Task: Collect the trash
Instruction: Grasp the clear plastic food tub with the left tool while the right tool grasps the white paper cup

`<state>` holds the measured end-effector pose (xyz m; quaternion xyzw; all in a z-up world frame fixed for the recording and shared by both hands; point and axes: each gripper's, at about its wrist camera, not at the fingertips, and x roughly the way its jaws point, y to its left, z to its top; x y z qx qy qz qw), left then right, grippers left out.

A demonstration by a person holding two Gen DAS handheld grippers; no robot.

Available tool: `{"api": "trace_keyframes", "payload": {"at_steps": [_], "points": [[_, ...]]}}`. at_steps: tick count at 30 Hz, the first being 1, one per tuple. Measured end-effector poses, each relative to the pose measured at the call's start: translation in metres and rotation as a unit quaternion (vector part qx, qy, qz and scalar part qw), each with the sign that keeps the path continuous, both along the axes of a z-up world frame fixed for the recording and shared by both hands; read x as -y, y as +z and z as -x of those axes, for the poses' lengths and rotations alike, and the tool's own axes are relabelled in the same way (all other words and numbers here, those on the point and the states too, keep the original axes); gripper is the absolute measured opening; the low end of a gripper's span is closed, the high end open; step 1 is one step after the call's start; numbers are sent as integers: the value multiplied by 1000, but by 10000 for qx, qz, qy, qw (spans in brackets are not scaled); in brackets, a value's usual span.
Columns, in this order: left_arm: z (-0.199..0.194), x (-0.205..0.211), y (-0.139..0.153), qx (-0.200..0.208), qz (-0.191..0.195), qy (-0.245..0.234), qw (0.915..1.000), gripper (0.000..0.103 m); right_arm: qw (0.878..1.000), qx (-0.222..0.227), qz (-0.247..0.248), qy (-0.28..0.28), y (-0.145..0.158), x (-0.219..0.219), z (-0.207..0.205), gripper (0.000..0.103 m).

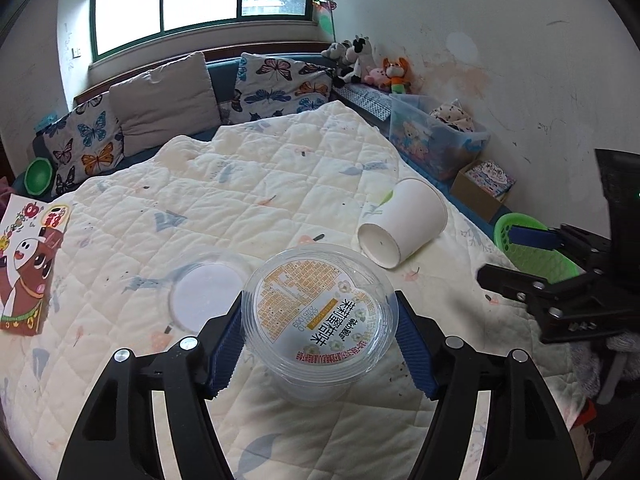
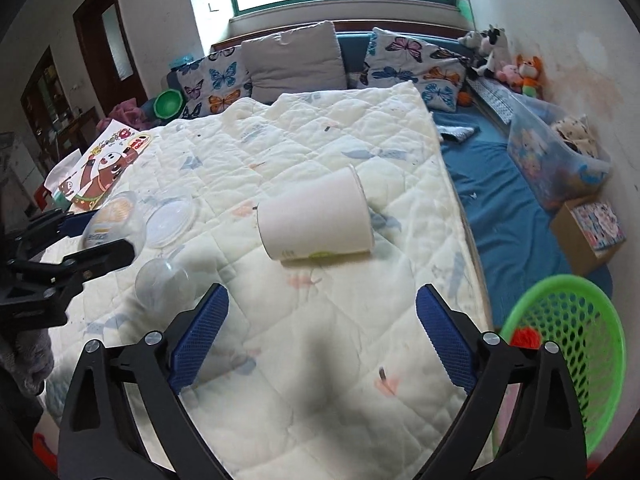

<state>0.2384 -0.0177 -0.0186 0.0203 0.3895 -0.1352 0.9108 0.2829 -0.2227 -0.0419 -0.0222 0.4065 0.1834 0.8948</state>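
My left gripper [image 1: 320, 344] is shut on a clear plastic container [image 1: 320, 312] with an orange and white printed label, its blue pads pressing on both sides, a little above the cream quilt [image 1: 260, 200]. The container's clear lid [image 1: 206, 296] lies flat just to its left. A white paper cup [image 1: 404, 224] lies on its side further right. In the right wrist view that paper cup [image 2: 316, 220] lies ahead of my right gripper [image 2: 320, 320], which stands open and empty over the quilt. A small clear plastic cup [image 2: 162, 280] lies near its left finger. The left gripper [image 2: 100, 236] shows at the left edge.
A green mesh basket [image 2: 560, 280] with a red object [image 2: 524, 338] inside stands beside the bed at the right. A cartoon-printed paper bag [image 1: 28, 264] lies at the quilt's left edge. Butterfly pillows [image 1: 280, 84], a clear storage bin [image 1: 432, 140] and a cardboard box [image 1: 484, 184] line the back and the wall.
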Motion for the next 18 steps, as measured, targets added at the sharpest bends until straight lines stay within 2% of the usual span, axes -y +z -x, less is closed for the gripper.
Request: {"api": "trace_keyframes", "payload": {"at_steps": [6, 18], "points": [[2, -10, 0, -32, 146, 87, 9999, 67, 9996, 122, 212, 149, -10, -16, -21, 98], [0, -13, -5, -73, 236, 78, 9997, 67, 9988, 2, 449, 181, -34, -30, -54, 98]]}}
